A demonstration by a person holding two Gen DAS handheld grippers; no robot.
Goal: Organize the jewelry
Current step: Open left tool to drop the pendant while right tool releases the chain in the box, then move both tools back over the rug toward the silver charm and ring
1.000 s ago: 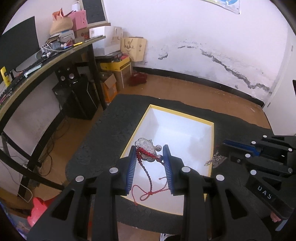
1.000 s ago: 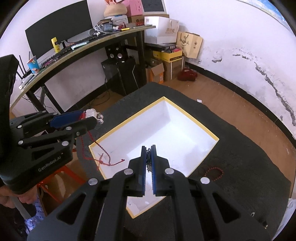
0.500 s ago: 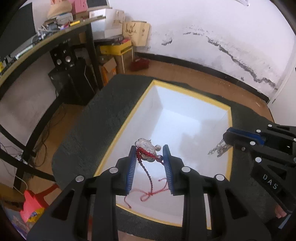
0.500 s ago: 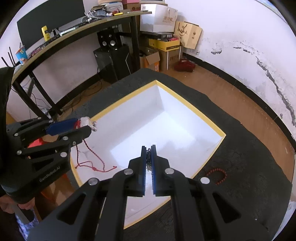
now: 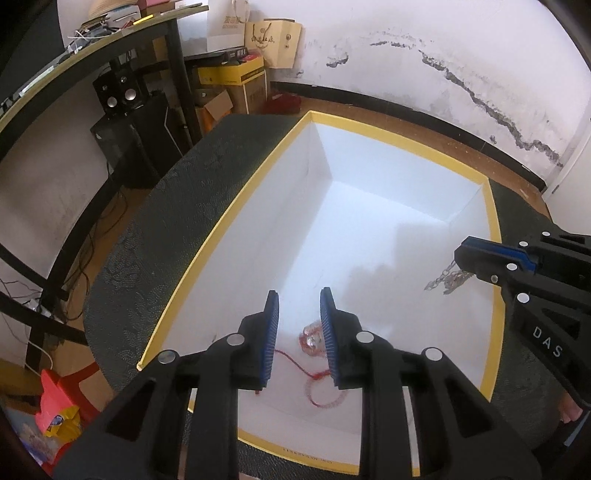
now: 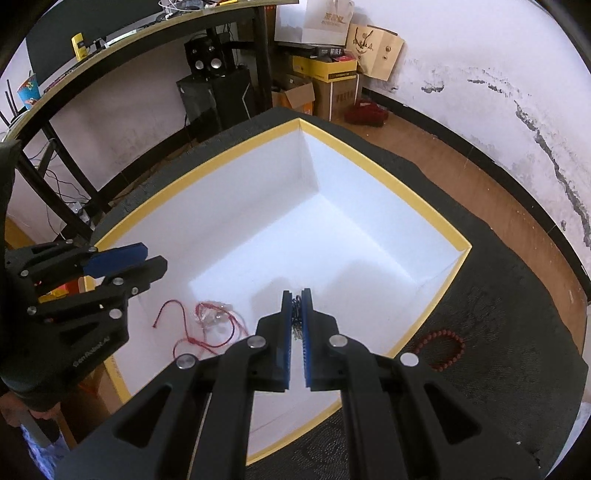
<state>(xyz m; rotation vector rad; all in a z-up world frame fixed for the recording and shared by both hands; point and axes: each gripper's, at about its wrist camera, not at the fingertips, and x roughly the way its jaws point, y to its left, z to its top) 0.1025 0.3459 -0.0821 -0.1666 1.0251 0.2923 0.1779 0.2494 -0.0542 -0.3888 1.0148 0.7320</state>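
Left claw [image 5: 298, 332] gapes empty above box [image 6: 424, 199]; right claw [image 6: 296, 325] pinches chain [image 5: 445, 278].

We count one white open box with a yellow rim [image 6: 413, 192]; one silver pendant on a red cord [image 6: 212, 317]; one silver metal chain [image 5: 445, 278]; one dark red bead bracelet [image 6: 441, 349]; two black grippers with blue pads, left [image 5: 298, 332] and right [image 6: 296, 325]; two black speakers [image 6: 208, 55].

A home office: cluttered desk [image 6: 147, 33], speakers [image 6: 207, 59], cardboard boxes [image 6: 325, 85].
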